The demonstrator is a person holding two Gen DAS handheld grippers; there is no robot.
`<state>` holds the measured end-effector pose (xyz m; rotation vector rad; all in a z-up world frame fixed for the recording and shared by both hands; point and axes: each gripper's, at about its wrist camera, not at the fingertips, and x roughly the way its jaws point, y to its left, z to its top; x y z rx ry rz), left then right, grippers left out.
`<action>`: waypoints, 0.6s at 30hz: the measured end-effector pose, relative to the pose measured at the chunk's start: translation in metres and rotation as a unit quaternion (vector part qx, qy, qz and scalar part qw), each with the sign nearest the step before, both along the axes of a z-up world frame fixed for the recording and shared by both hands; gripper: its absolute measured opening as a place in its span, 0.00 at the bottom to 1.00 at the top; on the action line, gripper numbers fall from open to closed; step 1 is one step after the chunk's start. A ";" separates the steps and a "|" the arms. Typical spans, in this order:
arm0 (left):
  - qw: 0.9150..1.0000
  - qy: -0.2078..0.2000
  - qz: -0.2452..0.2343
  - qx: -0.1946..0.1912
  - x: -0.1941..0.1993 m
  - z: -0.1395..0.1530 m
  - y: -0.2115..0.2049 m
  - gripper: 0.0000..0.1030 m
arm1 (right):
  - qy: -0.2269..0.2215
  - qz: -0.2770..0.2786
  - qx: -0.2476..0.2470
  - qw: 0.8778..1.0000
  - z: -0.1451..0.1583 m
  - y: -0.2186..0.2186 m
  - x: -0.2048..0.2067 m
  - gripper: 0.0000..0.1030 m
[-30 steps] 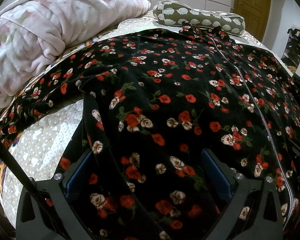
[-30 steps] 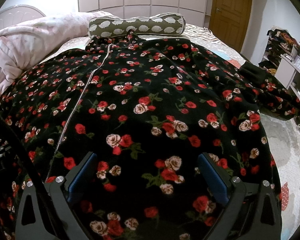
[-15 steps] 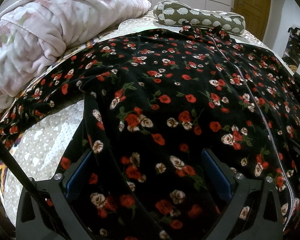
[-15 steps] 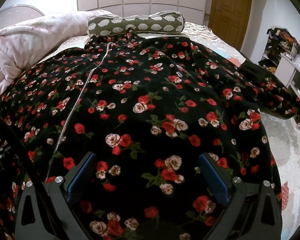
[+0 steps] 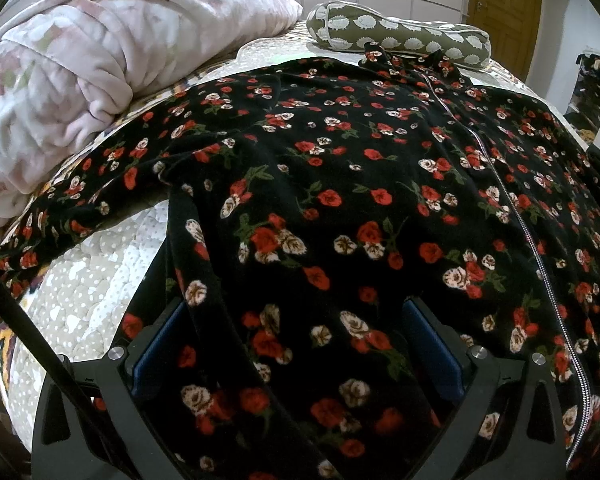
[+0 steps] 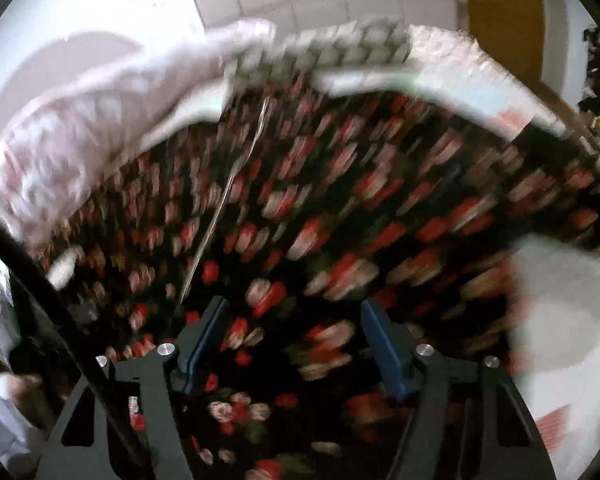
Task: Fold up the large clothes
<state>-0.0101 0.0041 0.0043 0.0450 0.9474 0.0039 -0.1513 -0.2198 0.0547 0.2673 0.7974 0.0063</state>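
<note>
A large black garment with red and white flowers [image 5: 360, 200] lies spread front-up on the bed, its silver zipper [image 5: 512, 208] running down the middle and its left sleeve [image 5: 80, 208] stretched to the side. My left gripper [image 5: 296, 344] is open, its blue pads on either side of the hem fabric. In the right wrist view the garment [image 6: 320, 220] is blurred by motion. My right gripper [image 6: 292, 340] is open with narrower jaws over the hem fabric.
A rolled pink blanket [image 5: 80, 80] lies at the left of the bed. An olive bolster pillow [image 5: 400, 36] lies beyond the collar. The dotted bedspread [image 5: 88, 280] shows under the sleeve. A wooden door [image 5: 504, 8] and cluttered shelves [image 5: 596, 88] stand at the right.
The right gripper has moved sharply, blurring its view, and its jaws have narrowed over the hem. The left gripper has stayed still and open.
</note>
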 end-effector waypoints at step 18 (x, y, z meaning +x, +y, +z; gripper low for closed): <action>1.000 0.001 0.000 0.004 0.003 -0.002 0.001 1.00 | 0.130 -0.134 -0.334 0.924 -0.036 -0.183 0.081 0.17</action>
